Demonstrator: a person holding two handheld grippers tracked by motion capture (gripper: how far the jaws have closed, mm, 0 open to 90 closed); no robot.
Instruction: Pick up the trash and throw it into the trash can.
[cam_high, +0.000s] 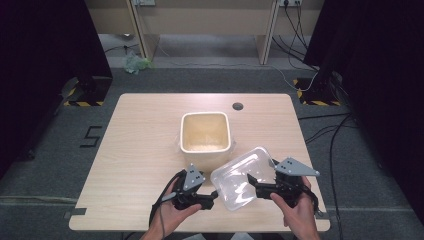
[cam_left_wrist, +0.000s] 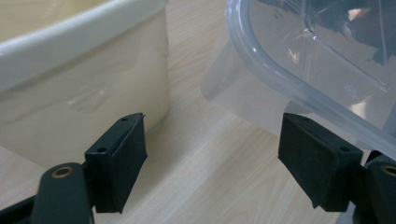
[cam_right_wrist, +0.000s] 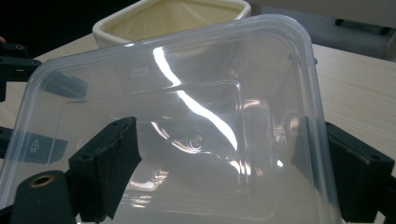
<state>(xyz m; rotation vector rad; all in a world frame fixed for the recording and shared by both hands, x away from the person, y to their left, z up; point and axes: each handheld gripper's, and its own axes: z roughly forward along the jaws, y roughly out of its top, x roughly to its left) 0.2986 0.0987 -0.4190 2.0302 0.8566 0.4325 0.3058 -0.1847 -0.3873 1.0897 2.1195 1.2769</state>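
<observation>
Between the right tool (cam_right_wrist: 219, 182) pads: clear lid (cam_right_wrist: 187, 116).

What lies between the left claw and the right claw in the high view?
The clear plastic lid spans the gap between the left claw and the right claw. It is tilted, just in front of the cream square tub.

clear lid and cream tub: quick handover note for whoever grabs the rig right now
Left tool: open, one jaw just under the lid's rim, not clamped.
Right tool: jaws straddle the clear plastic lid; grip unclear.
Lid tilted above the wooden table, in front of the open cream square plastic tub.
Done: lid off the tub.
Left: probably set it on or aside.
</observation>
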